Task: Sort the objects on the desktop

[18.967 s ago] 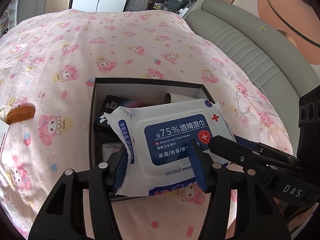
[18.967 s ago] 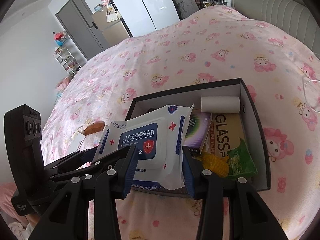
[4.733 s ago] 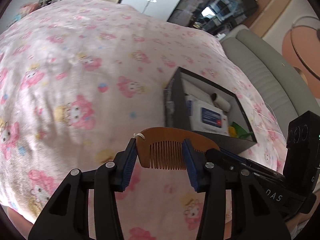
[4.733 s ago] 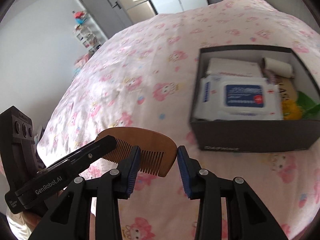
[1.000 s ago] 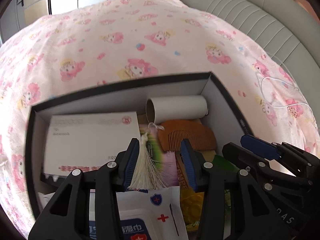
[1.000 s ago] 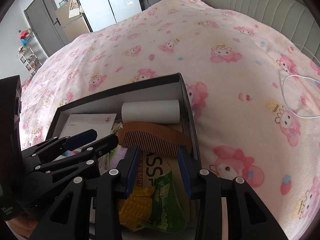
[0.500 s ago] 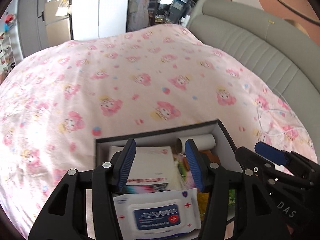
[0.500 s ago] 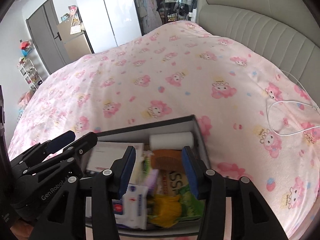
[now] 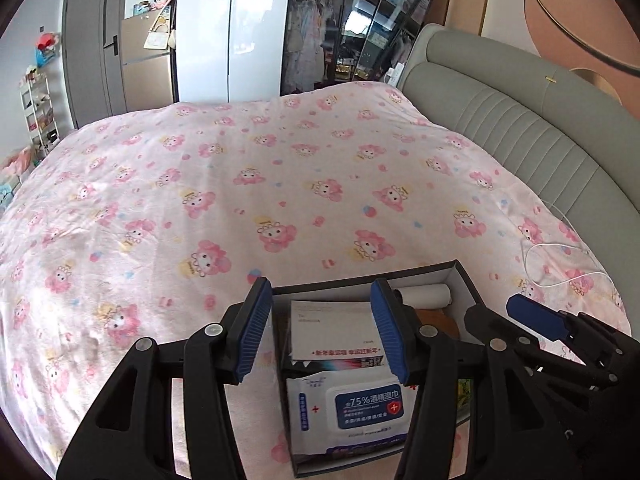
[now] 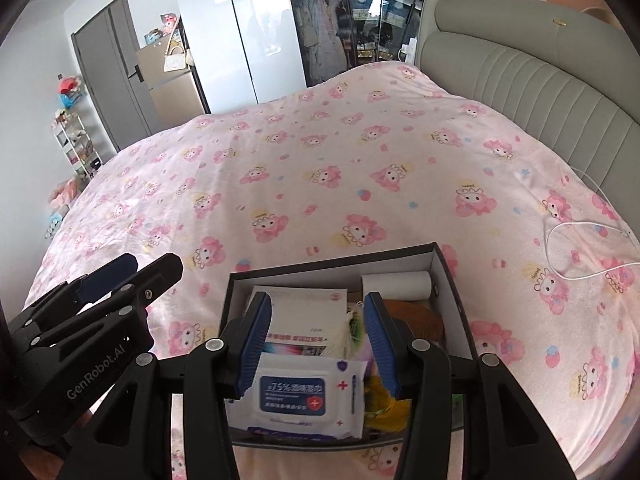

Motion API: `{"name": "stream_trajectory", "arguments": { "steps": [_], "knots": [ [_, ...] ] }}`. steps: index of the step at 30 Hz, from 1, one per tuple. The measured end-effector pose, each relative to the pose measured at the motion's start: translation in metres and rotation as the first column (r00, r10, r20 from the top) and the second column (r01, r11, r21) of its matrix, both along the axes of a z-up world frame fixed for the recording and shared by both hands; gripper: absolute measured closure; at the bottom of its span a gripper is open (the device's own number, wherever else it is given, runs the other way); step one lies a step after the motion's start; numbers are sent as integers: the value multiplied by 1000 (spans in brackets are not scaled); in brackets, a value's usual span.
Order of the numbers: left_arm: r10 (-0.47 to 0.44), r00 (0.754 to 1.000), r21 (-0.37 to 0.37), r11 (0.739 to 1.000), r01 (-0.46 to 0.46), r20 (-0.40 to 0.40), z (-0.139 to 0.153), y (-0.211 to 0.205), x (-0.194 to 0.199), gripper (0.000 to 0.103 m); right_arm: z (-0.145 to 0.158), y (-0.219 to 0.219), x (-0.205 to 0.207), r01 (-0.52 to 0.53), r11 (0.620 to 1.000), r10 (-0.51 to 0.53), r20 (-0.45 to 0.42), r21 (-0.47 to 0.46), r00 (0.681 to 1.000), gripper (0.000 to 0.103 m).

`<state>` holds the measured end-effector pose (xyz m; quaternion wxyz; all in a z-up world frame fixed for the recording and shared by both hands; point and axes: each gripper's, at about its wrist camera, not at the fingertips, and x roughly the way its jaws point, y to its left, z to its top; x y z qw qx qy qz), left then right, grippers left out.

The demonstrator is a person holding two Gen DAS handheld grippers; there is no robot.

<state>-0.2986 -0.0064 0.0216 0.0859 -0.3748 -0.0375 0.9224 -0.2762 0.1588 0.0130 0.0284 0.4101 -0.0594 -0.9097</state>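
While a pink cartoon-print quilt (image 10: pixel 320 168) covers the whole bed, a grey padded headboard (image 10: pixel 532 80) edges its right side and wardrobes stand beyond. One dark box (image 10: pixel 452 292) sits at the near edge — wide bare quilt behind and left. Inside: one wipes pack (image 10: pixel 298 394), one envelope (image 10: pixel 308 308), one paper roll (image 10: pixel 396 286), one wooden comb (image 10: pixel 416 314). Left gripper (image 9: pixel 320 330) and right gripper (image 10: pixel 316 342) hover spread, empty.

Pink cartoon-print bedspread (image 9: pixel 280 184); grey padded headboard (image 9: pixel 520 136); white cable (image 10: pixel 580 248) on bedspread.
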Motion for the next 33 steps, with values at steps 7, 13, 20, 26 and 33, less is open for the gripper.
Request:
{"name": "stream_trajectory", "arguments": {
  "steps": [7, 13, 20, 26, 33],
  "knots": [
    [15, 999, 13, 1000, -15, -29, 16, -19, 37, 47, 16, -17, 25, -6, 1000, 6, -31, 7, 999, 59],
    [11, 998, 23, 1000, -9, -61, 30, -17, 82, 45, 33, -15, 65, -10, 999, 13, -63, 44, 998, 57],
    [18, 998, 52, 999, -15, -59, 34, -5, 137, 40, 37, 0, 129, -4, 999, 8, -102, 40, 995, 42],
    [27, 994, 42, 999, -23, -107, 35, 8, 191, 25, 30, 8, 179, 2, 997, 7, -121, 76, 993, 35],
    [27, 988, 27, 999, -23, -152, 37, 17, 258, 8, 27, 21, 232, 35, 997, -26, -137, 67, 990, 27]
  ]
}}
